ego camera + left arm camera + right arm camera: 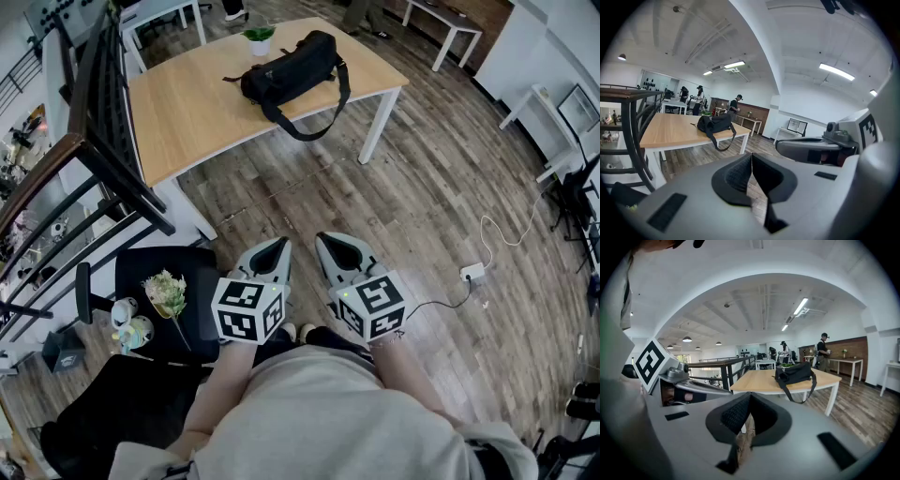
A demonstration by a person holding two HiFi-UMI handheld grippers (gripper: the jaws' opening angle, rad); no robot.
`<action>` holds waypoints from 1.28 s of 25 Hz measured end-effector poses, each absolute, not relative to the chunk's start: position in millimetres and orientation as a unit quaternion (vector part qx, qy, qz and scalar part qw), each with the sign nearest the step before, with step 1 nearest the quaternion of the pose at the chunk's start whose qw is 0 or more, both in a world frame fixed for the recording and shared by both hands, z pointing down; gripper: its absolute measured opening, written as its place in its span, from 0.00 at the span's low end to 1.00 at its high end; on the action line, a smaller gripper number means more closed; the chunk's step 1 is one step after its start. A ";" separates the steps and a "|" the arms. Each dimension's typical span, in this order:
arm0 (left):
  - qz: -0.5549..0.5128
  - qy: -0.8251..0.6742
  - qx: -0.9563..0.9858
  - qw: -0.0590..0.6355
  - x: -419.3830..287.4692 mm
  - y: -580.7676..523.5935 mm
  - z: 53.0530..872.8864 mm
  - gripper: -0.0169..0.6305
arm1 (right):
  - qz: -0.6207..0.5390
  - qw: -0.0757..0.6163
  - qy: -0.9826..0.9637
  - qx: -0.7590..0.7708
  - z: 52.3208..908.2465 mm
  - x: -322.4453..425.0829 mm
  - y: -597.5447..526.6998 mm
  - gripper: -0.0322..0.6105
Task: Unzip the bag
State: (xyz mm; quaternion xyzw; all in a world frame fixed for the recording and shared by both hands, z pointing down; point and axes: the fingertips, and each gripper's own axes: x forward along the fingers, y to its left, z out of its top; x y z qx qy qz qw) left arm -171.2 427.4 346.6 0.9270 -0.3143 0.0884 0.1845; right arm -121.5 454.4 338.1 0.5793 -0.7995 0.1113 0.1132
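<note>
Jaws on my left gripper (279,244) and right gripper (324,238) are clenched, empty. Well ahead of them, the desk (187,112) carries the zipped black bag (291,67). Risks I note: the unanchored bag sliding under a zip pull, and its overhanging strap (305,131) snagging.

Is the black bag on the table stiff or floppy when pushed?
Probably floppy: the black bag looks like soft fabric and its strap droops over the table edge. It may slide on the smooth wood.
</note>
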 end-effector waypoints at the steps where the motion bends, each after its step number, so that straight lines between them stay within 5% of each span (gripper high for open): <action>1: 0.088 -0.313 0.928 0.184 -170.9 427.8 345.5 0.05 | 0.113 0.110 -0.800 0.578 338.1 -121.4 455.2 0.06; 27: 0.096 -0.337 0.926 0.141 -135.5 440.8 348.3 0.06 | 0.127 0.084 -0.801 0.578 347.2 -71.4 472.5 0.06; 32: 0.104 -0.347 0.920 0.149 -130.1 430.9 355.8 0.08 | 0.139 0.082 -0.804 0.573 353.3 -66.2 464.5 0.13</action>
